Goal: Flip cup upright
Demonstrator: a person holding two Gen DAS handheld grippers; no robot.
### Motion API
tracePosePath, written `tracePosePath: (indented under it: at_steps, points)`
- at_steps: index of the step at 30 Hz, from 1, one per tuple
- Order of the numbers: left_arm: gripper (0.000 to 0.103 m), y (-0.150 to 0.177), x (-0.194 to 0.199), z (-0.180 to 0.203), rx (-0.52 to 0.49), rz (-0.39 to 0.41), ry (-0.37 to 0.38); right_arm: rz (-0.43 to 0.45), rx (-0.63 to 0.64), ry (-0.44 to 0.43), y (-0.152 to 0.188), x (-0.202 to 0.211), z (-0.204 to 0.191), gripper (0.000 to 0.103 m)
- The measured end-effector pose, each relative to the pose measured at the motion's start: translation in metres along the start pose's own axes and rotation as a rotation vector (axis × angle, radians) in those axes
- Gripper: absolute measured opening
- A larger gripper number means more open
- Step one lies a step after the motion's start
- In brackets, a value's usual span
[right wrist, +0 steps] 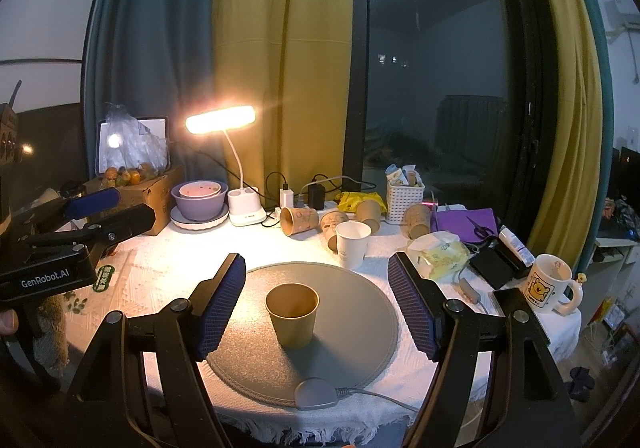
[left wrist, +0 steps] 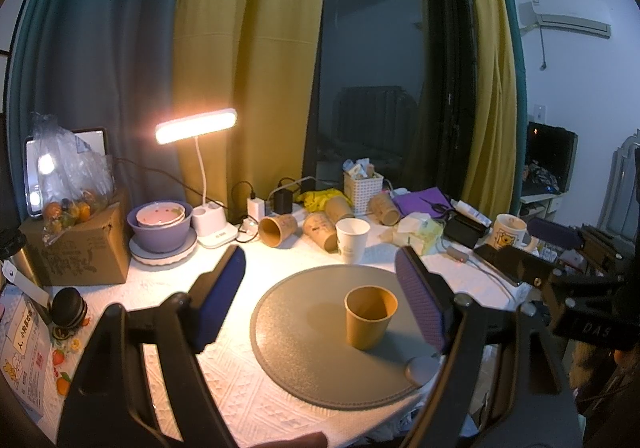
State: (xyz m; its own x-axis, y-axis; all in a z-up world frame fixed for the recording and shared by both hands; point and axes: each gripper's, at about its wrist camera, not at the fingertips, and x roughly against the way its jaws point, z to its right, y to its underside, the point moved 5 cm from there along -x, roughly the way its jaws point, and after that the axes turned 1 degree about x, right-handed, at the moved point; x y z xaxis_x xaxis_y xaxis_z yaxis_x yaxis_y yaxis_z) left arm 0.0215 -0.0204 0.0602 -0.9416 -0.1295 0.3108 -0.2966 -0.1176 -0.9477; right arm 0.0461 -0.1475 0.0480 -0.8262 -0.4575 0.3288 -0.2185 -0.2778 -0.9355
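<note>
Standing upright on the round grey mat (right wrist: 360,300), the brown cup (right wrist: 292,314) sits free — right gripper (right wrist: 316,300) and left gripper (left wrist: 320,296) both spread wide.

A white-clothed table (right wrist: 132,280) carries a round grey mat (right wrist: 360,312) (centre), a lit lamp (right wrist: 244,212) and toppled paper cups (right wrist: 298,220).

Cup (right wrist: 293,315) between the right jaws: brown kraft paper, matt, smooth wall. Mat (right wrist: 360,304) under it: grey, matt, fine grainy texture, stitched-looking rim. Pads (right wrist: 219,304) on the jaws: blue rubbery, ribbed grid; jaw arms black matt plastic with metal pivot bolts. Cloth (right wrist: 168,268) on the counter left of the jaws: white woven, embossed diamond pattern, frayed fringe at the near edge. White cup (right wrist: 352,244) beyond the jaws: smooth paper. Mug (right wrist: 549,282) to the right: glossy ceramic. Box (left wrist: 80,248) far left: creased matt cardboard.
</note>
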Motion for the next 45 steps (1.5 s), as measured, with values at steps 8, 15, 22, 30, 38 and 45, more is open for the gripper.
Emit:
tracePosePath:
  at_steps: [8,15,22,30,38,45]
  points:
    - [0.078,0.0008,0.0004,0.0011,-0.001,0.001,0.001,-0.001,-0.007,0.002,0.0004,-0.0006,0.0017,0.077]
    - [0.078,0.0006,0.0003,0.0016,0.000,0.001,-0.001,-0.001,-0.010,0.003,0.0009,-0.0002,0.0026,0.077]
    - [0.078,0.0008,0.0003,0.0018,0.001,0.000,-0.001,0.000,-0.010,0.003,0.0008,-0.0002,0.0028,0.077]
    - [0.078,0.0008,0.0015,0.0034,0.002,0.005,0.000,-0.001,-0.010,0.003,0.0007,-0.0003,0.0031,0.077]
    - [0.078,0.0020,0.0020,0.0067,0.000,0.008,0.002,-0.001,-0.010,0.003,0.0009,-0.0002,0.0032,0.077]
    - [0.078,0.0033,0.0009,0.0064,0.000,0.006,0.001,-0.002,-0.011,0.003,0.0008,-0.0002,0.0028,0.077]
